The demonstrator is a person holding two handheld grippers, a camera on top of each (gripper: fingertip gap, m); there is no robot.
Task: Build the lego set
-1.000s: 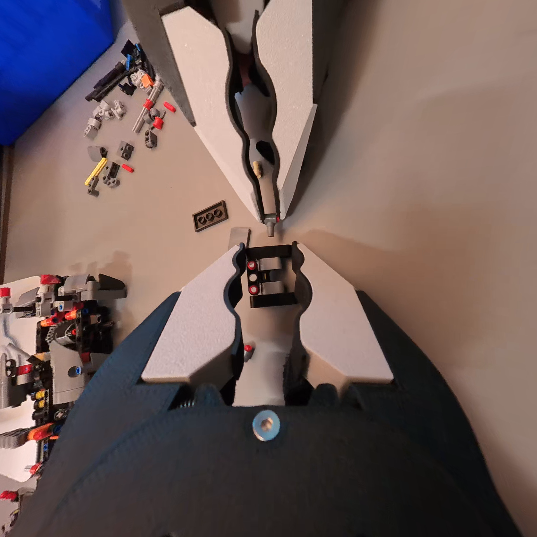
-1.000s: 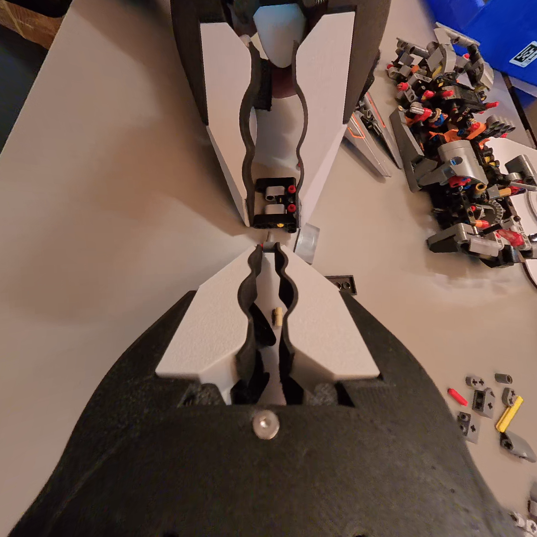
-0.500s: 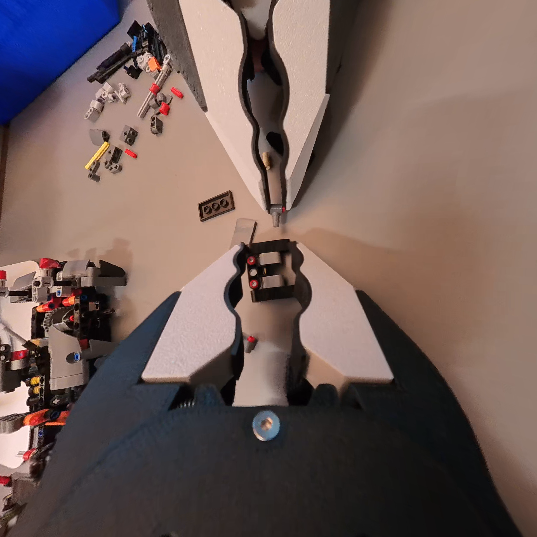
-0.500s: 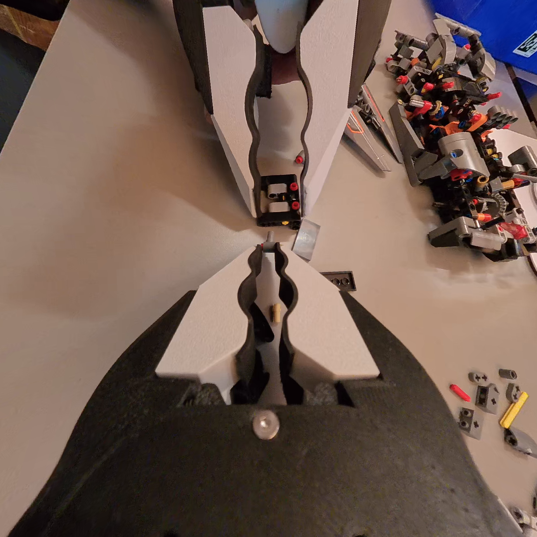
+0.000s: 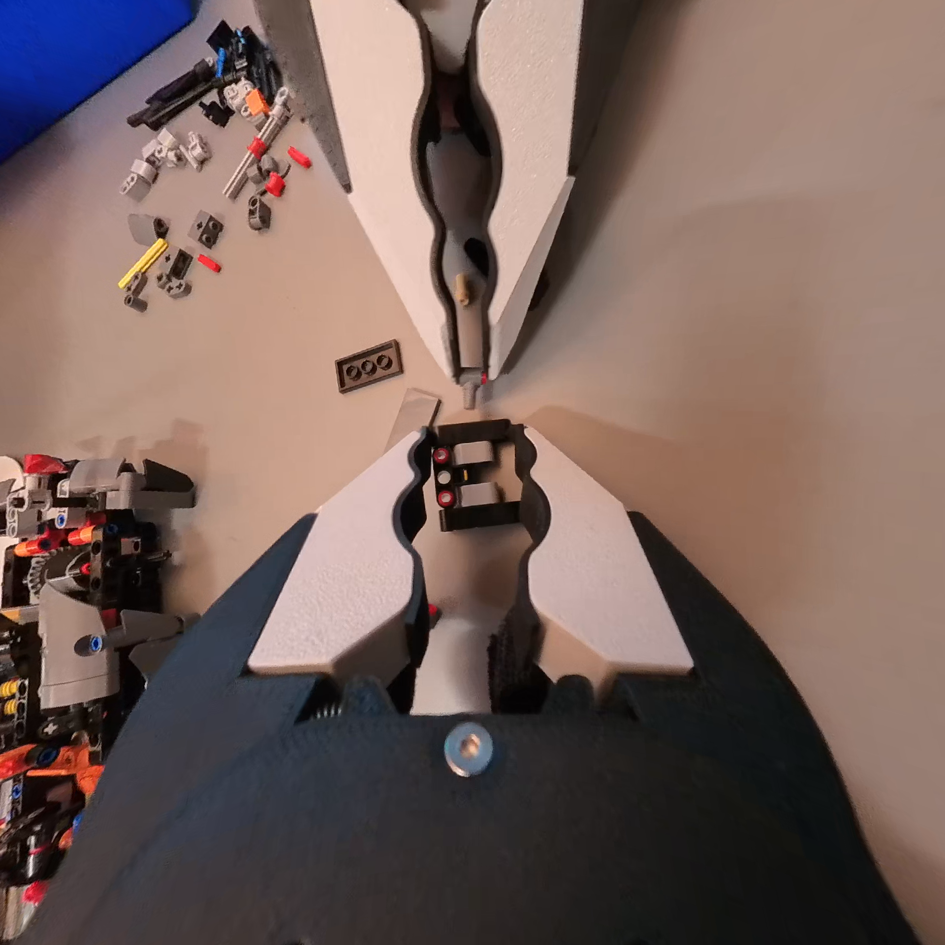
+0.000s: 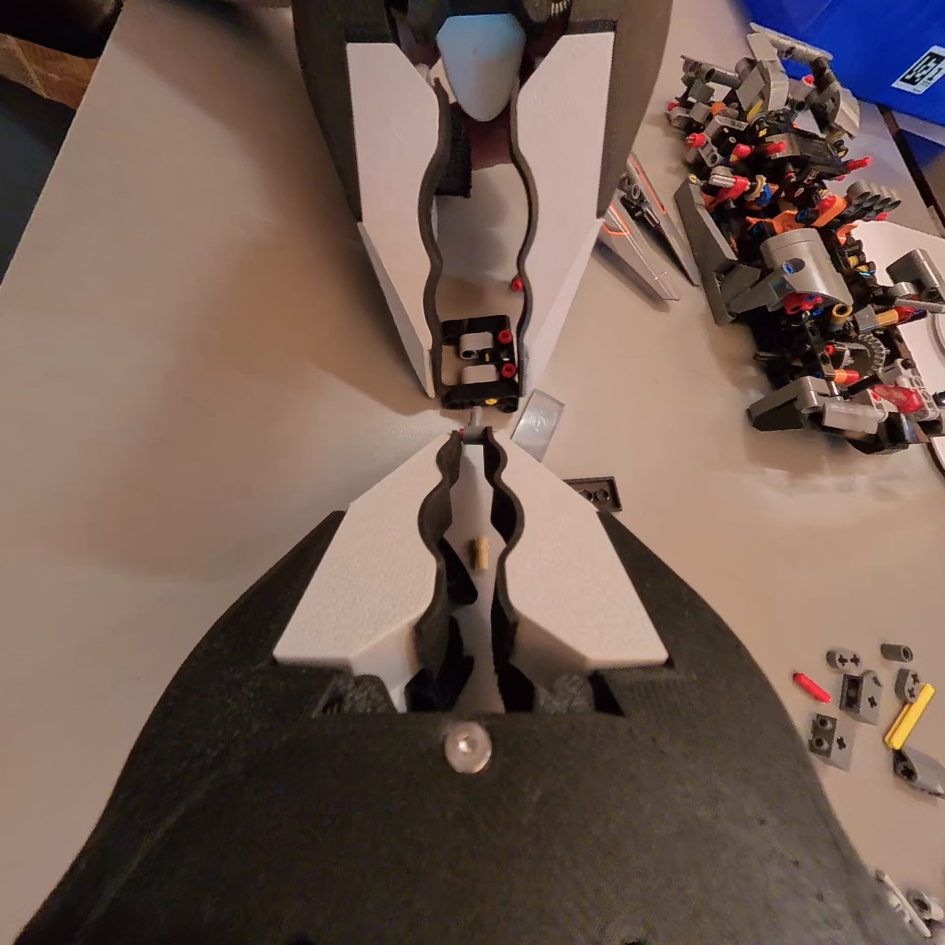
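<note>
Left wrist view: left gripper [image 5: 473, 455] fingers clamping black frame assembly [image 5: 473, 478]; right gripper [image 6: 471, 434] pinching grey pin piece [image 6: 475, 460], tip sitting just short of the frame. Clear tile [image 6: 538, 423] and dark plate [image 5: 368, 365] lying beside the meeting point; partly built model [image 6: 797, 286] sitting well aside on the table [image 6: 204, 358]

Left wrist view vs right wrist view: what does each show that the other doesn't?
Only the left wrist view: the black rod cluster near the blue bin, and the red axle stack among the loose parts.

Only the right wrist view: the yellow pin hole on the black frame's front edge, and the grey wedge panels beside the big model.

Both: the left gripper shut on the black frame, the right gripper shut on the grey pin piece, tip to tip, the clear tile, the dark plate and the yellow beam.
</note>
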